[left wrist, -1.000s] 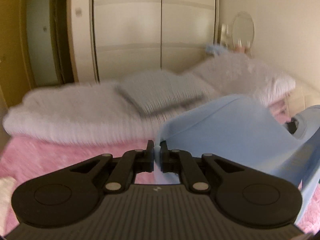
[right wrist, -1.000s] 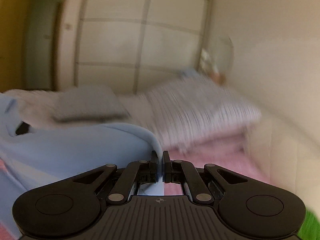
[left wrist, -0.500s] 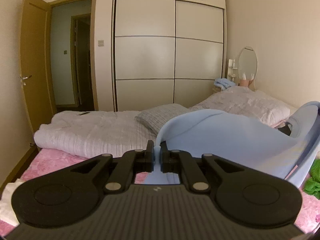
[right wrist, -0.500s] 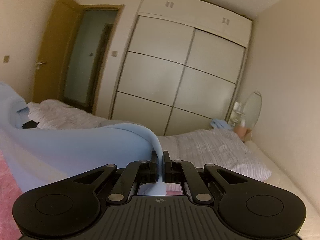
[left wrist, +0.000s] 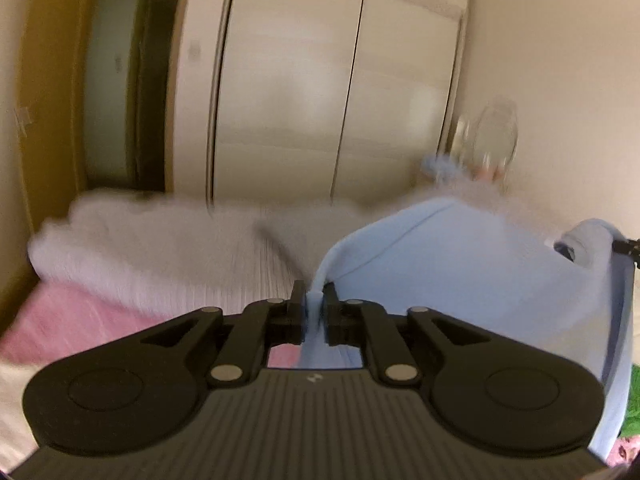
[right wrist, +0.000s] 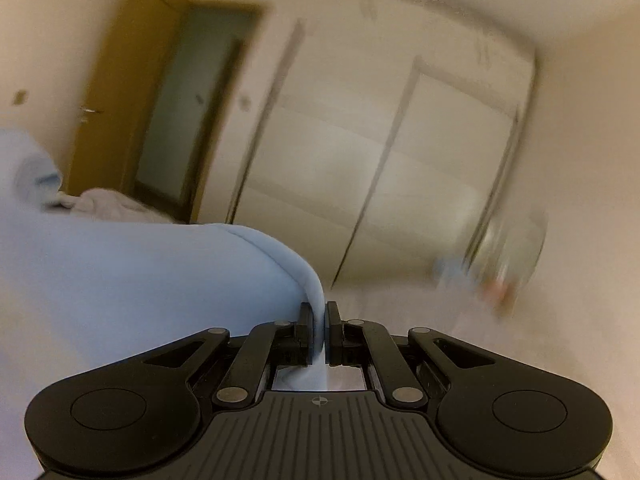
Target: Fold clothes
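Both tongs [left wrist: 314, 300] [right wrist: 319, 320] clamped on blue garment [left wrist: 460, 264]; pink bedding [left wrist: 72, 320] left-view only.

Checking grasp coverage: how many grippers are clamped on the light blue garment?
2. The left gripper pinches one edge of the light blue fabric garment; the right gripper pinches another edge, cloth stretched between them.

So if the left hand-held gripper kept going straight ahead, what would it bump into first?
Probably the rumpled white-grey quilt on the bed, right ahead of the left hand-held gripper, which is shut on the light blue cotton garment. Past it stands the cream wardrobe. The picture is blurry, so depth is a guess.
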Available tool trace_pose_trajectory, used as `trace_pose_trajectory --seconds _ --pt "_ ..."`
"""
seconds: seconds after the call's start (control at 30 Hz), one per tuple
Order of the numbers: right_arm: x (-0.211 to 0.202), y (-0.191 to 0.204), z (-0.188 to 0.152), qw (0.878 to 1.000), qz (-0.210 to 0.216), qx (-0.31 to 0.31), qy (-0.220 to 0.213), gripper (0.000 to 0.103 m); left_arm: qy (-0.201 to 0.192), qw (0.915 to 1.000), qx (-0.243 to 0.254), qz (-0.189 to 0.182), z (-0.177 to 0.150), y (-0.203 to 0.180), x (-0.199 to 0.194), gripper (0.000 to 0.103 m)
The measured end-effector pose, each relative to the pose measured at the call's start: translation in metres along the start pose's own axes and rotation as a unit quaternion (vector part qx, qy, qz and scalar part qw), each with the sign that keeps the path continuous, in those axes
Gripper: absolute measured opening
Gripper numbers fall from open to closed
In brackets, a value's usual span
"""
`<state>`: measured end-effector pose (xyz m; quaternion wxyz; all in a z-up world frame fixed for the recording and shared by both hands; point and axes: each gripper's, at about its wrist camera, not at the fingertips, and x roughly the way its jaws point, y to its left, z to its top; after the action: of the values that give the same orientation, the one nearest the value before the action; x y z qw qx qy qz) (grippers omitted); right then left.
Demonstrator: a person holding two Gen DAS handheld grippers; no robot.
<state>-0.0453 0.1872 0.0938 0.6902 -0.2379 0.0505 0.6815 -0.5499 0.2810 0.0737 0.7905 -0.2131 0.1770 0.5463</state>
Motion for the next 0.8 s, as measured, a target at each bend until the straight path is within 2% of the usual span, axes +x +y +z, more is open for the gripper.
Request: trace_pose_trajectory --seconds 0.03,0.07,0.1,0.17,0.27,0.33,0.5,0.6,0.7,0.8 --pt "0.032 -0.002 -0.007 0.999 -0.001 0.023 0.042 0.014 0.038 0.9992 -0.01 0.009 -0.002 0.006 0.037 0.014" --pt "0.065 -0.004 -0.013 0.995 -0.002 0.046 0.084 0.034 0.068 0.9974 -0.013 0.019 -0.008 0.01 0.066 0.015" --pt "0.097 -0.006 -0.02 0.99 -0.003 0.068 0.125 0.038 0.086 0.9958 -0.007 0.031 -0.021 0.009 0.078 0.015" --pt "0.115 0.0 -0.041 0.987 0.004 0.083 0.14 0.041 0.121 0.9911 0.007 0.054 -0.046 0.007 0.103 0.015" --pt "0.109 0.004 -0.082 0.98 0.029 0.109 0.165 0.041 0.173 0.9805 0.028 0.089 -0.085 0.004 0.139 0.016" --pt "0.1 0.008 -0.119 0.972 0.047 0.114 0.198 0.041 0.208 0.9716 0.035 0.109 -0.111 0.003 0.159 0.016" --pt "0.075 0.042 -0.212 0.942 0.108 0.054 0.312 0.041 0.289 0.9523 -0.033 0.091 -0.184 -0.001 0.137 0.015" --pt "0.053 0.076 -0.267 0.914 0.164 0.002 0.37 0.041 0.329 0.9395 -0.064 0.072 -0.227 -0.015 0.116 0.015" --pt "0.043 0.102 -0.306 0.904 0.183 -0.067 0.38 0.043 0.354 0.9312 -0.07 0.055 -0.259 -0.035 0.098 0.015" --pt "0.035 0.126 -0.343 0.894 0.195 -0.138 0.379 0.044 0.359 0.9296 -0.068 0.047 -0.277 -0.052 0.088 0.016"
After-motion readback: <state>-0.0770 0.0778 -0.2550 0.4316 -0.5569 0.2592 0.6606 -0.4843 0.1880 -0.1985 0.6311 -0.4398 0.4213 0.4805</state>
